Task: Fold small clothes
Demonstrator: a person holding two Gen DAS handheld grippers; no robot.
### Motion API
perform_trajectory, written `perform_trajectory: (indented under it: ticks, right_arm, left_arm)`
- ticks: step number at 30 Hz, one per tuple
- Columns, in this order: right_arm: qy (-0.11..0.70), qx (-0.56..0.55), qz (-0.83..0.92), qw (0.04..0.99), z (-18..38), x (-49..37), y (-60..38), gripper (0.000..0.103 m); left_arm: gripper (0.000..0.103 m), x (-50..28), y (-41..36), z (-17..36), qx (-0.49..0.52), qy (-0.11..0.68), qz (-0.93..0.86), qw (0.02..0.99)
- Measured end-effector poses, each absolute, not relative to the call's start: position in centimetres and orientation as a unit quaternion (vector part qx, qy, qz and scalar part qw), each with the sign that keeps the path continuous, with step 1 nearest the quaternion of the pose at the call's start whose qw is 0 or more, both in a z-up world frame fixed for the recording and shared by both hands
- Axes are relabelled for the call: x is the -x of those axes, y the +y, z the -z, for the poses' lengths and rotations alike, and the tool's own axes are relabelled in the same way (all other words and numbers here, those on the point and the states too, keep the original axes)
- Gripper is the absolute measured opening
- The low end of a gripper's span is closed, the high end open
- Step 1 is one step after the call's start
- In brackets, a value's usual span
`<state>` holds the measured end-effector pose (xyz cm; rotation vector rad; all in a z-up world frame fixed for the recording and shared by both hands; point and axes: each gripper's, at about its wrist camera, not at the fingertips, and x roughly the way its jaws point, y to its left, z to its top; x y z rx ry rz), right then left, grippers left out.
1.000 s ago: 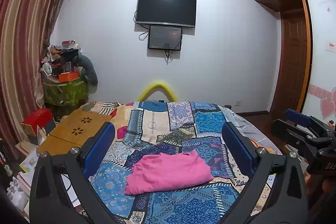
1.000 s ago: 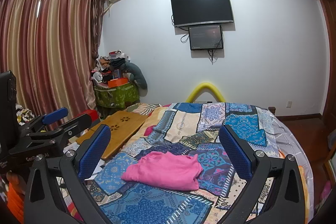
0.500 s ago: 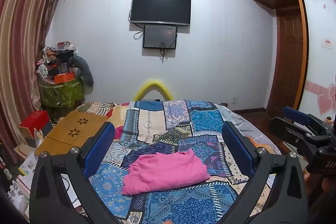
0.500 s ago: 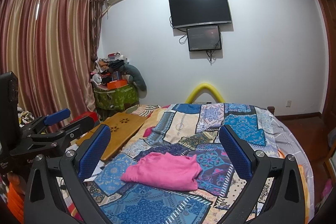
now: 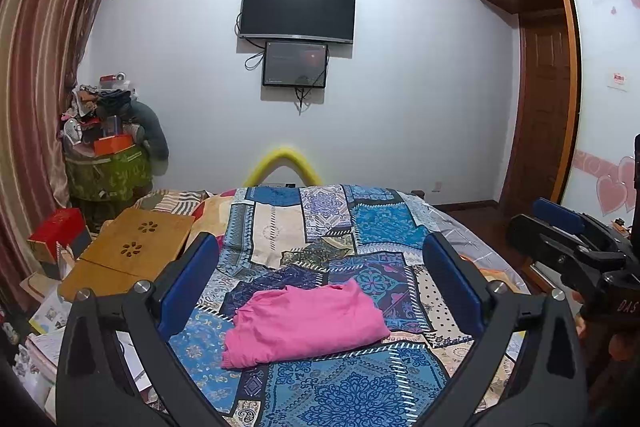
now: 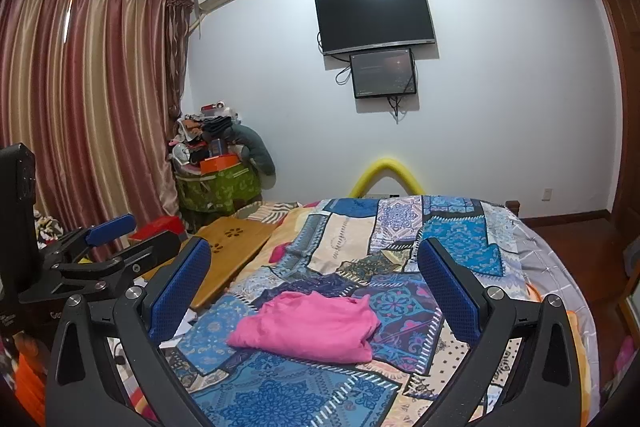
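Observation:
A pink garment (image 5: 306,323) lies folded into a compact rectangle on the patchwork bedspread (image 5: 320,227); it also shows in the right wrist view (image 6: 310,327). My left gripper (image 5: 320,267) is open and empty, held above and short of the garment. My right gripper (image 6: 314,267) is open and empty too, raised above the bed and apart from the garment. The right gripper shows at the right edge of the left wrist view (image 5: 576,243), and the left gripper at the left edge of the right wrist view (image 6: 100,251).
A wooden lap table (image 5: 132,251) lies on the bed's left side. A cluttered green-covered stand (image 5: 108,163) and curtains (image 6: 80,107) are at the left. A TV (image 5: 298,11) hangs on the far wall, with a wardrobe and door (image 5: 544,107) at right.
Both grippers stay open and off the garment. The left wrist view has turned slightly to the right and the right wrist view has barely shifted. The garment has not moved.

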<state>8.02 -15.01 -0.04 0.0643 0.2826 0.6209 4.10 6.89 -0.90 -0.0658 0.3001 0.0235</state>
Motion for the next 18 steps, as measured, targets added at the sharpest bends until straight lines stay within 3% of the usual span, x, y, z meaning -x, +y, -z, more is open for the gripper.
perform_trajectory:
  ticks: [18]
  right_arm:
    - [0.149,-0.036,-0.302,0.941,0.4,-8.56,-15.26,0.102]
  left_arm:
    - [0.103,-4.89,6.75,1.14,0.029,0.165,-0.012,0.986]
